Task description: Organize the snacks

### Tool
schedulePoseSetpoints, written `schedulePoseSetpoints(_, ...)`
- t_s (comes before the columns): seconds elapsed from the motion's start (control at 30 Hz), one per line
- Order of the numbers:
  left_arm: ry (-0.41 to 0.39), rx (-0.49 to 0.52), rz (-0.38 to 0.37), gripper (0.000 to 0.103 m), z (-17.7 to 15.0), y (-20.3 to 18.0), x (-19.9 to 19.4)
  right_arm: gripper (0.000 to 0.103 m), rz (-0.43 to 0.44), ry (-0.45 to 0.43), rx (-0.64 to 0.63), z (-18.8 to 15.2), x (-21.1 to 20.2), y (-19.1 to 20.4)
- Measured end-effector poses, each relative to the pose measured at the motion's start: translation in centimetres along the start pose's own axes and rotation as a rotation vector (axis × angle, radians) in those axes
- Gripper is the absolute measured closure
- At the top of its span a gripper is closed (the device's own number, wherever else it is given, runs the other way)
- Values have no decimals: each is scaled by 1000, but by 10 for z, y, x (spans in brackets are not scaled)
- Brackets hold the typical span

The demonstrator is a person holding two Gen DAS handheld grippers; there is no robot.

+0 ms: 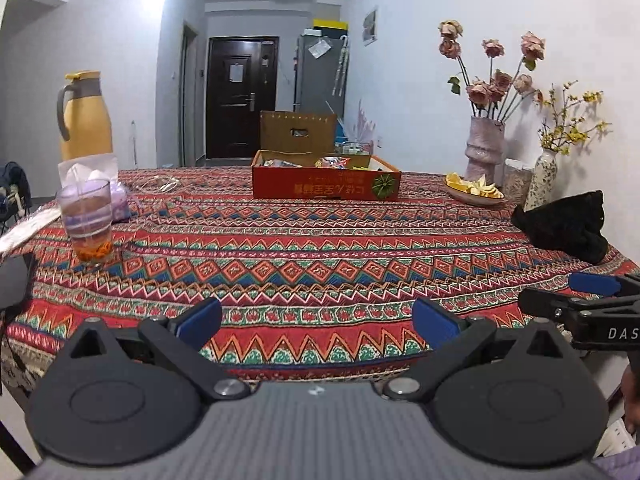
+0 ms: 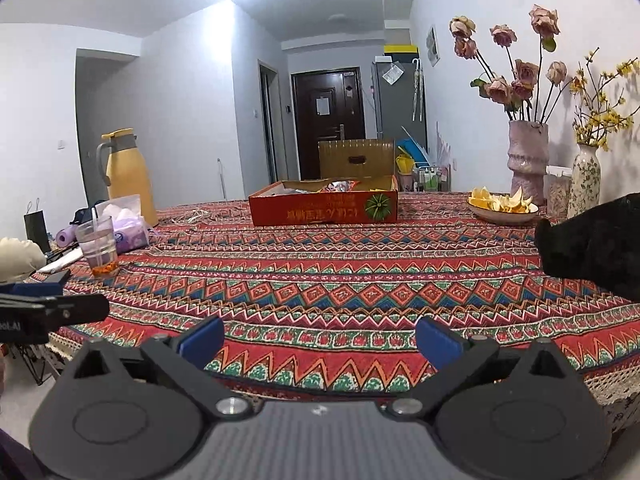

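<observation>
A shallow red cardboard box (image 1: 326,186) with snack packets (image 1: 334,162) inside stands at the far middle of the patterned table; it also shows in the right wrist view (image 2: 323,207) with packets (image 2: 340,187). My left gripper (image 1: 316,320) is open and empty, low over the table's near edge. My right gripper (image 2: 320,338) is open and empty, also at the near edge. The right gripper's fingers (image 1: 592,285) show at the right of the left wrist view. The left gripper's finger (image 2: 60,308) shows at the left of the right wrist view.
A glass cup (image 1: 86,220), a tissue pack (image 1: 116,196) and a yellow jug (image 1: 84,118) stand at the left. A plate of orange peel (image 1: 476,192), two flower vases (image 1: 484,148) and a black bag (image 1: 568,226) are at the right. A brown carton (image 1: 298,130) stands behind the box.
</observation>
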State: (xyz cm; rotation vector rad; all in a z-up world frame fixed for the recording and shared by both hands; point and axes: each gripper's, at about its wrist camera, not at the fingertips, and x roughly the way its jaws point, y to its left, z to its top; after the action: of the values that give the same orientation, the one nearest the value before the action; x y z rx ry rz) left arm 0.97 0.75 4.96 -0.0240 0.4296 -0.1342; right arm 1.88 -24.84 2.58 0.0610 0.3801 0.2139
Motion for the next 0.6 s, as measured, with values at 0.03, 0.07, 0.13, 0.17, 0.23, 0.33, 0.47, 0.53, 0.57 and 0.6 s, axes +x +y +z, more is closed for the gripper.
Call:
schedulePoseSetpoints(0.03, -4, -7, 7, 0, -2, 0, 0, 1, -6, -5, -2, 0, -1, 0)
schedulePoseSetpoints(0.07, -2, -15, 15, 0, -3, 1, 1, 1, -14, -7, -7, -1, -1, 1)
schedulePoseSetpoints(0.13, 5, -24, 15, 0, -3, 1, 3, 1, -18, -8, -13, 1, -1, 2)
schedulePoseSetpoints(0.17, 2, -25, 13, 0, -1, 2, 3, 1, -15, -11, -16, 1, -2, 2)
schedulePoseSetpoints(0.23, -5, -20, 13, 0, -1, 1, 2, 1, -15, -14, -15, 3, -2, 3)
schedulePoseSetpoints(0.33, -7, -13, 5, 0, 0, -2, 2, 1, -13, -14, -18, 3, -2, 3)
schedulePoseSetpoints(0.47, -13, -1, 2, 0, 0, -5, 1, 1, -14, -14, -18, 4, -1, 3)
schedulePoseSetpoints(0.53, -13, -1, 2, 0, 1, -5, 1, 1, -13, -14, -21, 4, -2, 4)
schedulePoseSetpoints(0.57, -13, -1, 2, 0, 1, -5, 1, 1, -13, -14, -23, 4, -2, 4)
schedulePoseSetpoints(0.6, -14, 0, 2, 0, 1, -6, 1, 1, -12, -15, -24, 4, -2, 5)
